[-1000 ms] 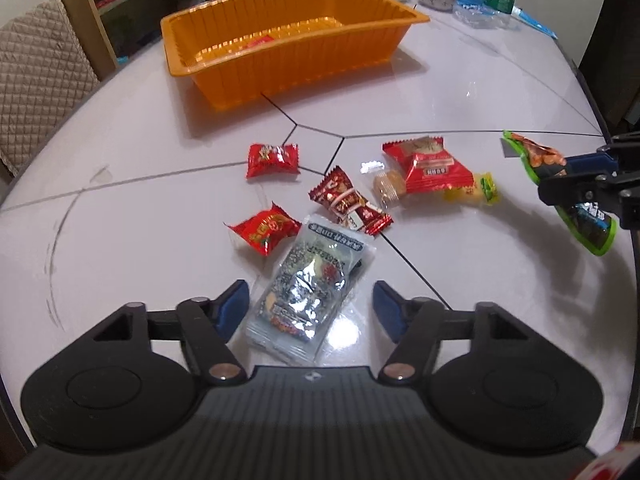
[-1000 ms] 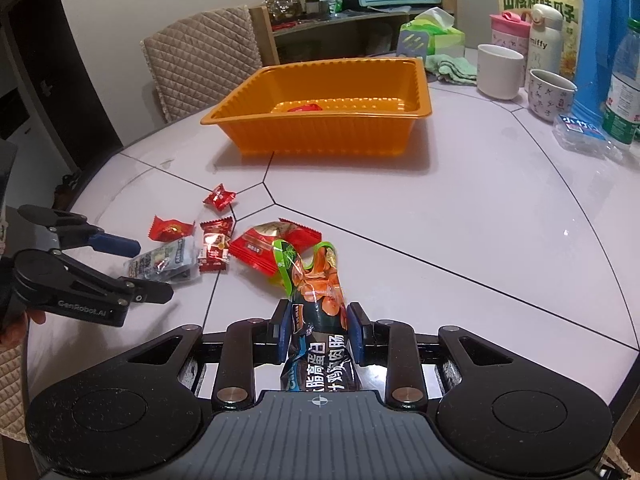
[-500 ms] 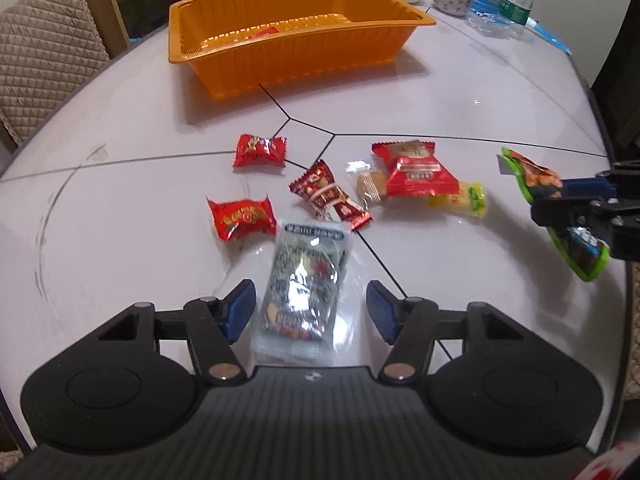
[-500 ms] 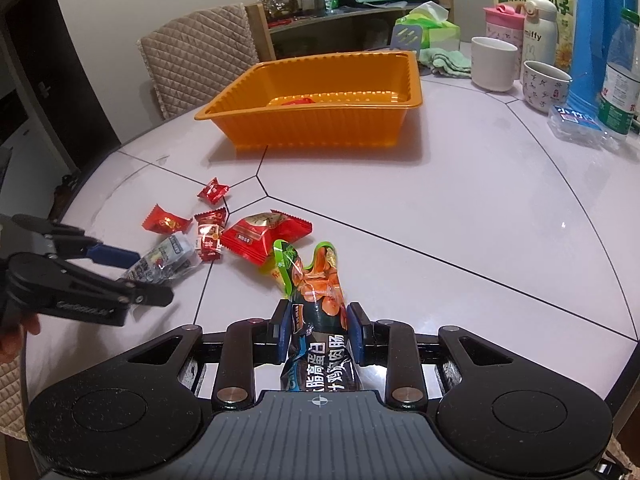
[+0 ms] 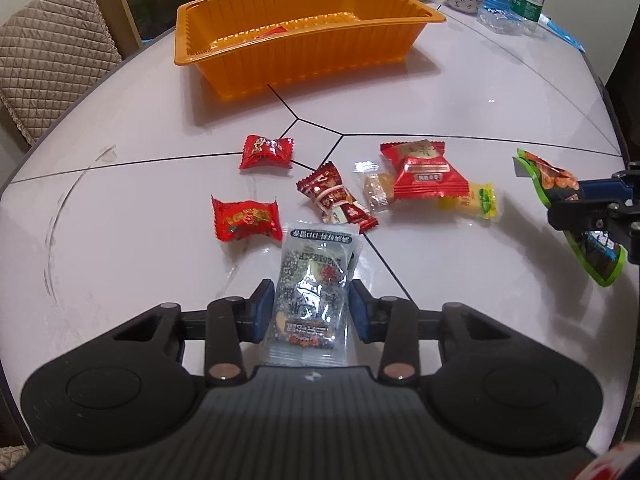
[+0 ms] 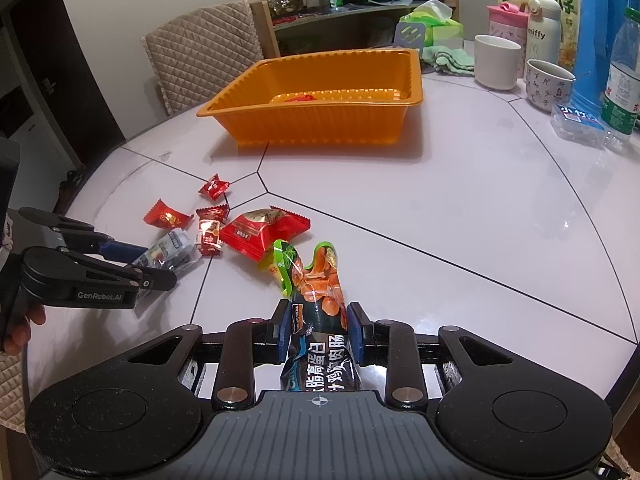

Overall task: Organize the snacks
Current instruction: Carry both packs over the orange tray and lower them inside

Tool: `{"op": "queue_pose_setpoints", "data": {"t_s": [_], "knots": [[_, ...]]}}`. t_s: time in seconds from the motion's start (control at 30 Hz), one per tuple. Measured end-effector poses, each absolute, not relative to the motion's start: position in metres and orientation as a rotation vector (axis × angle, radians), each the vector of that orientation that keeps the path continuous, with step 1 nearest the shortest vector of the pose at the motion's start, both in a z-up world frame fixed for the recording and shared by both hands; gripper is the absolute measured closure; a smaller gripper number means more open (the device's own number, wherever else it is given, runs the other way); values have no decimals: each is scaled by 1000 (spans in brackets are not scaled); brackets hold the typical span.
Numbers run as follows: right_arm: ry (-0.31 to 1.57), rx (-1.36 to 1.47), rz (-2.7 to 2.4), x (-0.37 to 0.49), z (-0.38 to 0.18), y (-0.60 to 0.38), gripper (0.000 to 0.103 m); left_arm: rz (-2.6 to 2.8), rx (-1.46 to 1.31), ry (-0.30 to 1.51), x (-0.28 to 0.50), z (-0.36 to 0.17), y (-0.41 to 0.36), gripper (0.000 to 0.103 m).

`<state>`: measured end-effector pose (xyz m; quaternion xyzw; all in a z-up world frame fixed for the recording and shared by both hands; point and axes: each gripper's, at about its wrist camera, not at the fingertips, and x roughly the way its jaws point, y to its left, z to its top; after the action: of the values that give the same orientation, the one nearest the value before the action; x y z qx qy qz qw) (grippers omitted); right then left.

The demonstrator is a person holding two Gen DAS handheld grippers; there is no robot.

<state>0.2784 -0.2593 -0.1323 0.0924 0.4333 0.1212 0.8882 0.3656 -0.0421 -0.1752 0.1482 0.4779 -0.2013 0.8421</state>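
Observation:
My left gripper (image 5: 312, 306) has its blue pads against both sides of a silver snack packet (image 5: 314, 292) that lies on the white table. My right gripper (image 6: 318, 330) is shut on a green-edged sausage packet (image 6: 320, 280) and holds it above the table; that packet also shows in the left wrist view (image 5: 560, 196). Loose snacks lie on the table: three small red candies (image 5: 266, 152), (image 5: 246, 220), (image 5: 334, 198), a big red packet (image 5: 424, 170), a clear-wrapped biscuit (image 5: 376, 188) and a yellow candy (image 5: 474, 200). The orange tray (image 5: 304, 46) stands beyond them and holds a red snack (image 6: 298, 98).
At the table's far right stand a white cup (image 6: 498, 60), a patterned cup (image 6: 548, 84), a blue jug (image 6: 600, 40), a water bottle (image 6: 624, 76) and a small plastic box (image 6: 578, 124). A quilted chair (image 6: 200, 52) stands behind the table on the left.
My left gripper has moved forward over the silver packet and its jaws have closed in from wide open to touch it. My right gripper still holds the sausage packet.

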Motion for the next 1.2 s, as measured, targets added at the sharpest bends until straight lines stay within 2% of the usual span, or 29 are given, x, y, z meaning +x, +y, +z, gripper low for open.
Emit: {"op": "queue_pose_setpoints", "data": {"t_s": [0.43,0.83,1.2], "knots": [[837,219,289,303,-107,-276,73,-396,195,903,359,-116,-28,68],[730,283,338,399,-76,-295,73,-349,109,788,454,-70,-46,68],[713,323,324,500,-75,-286,73,-297,114,789,549,-75,-72,68]]}}
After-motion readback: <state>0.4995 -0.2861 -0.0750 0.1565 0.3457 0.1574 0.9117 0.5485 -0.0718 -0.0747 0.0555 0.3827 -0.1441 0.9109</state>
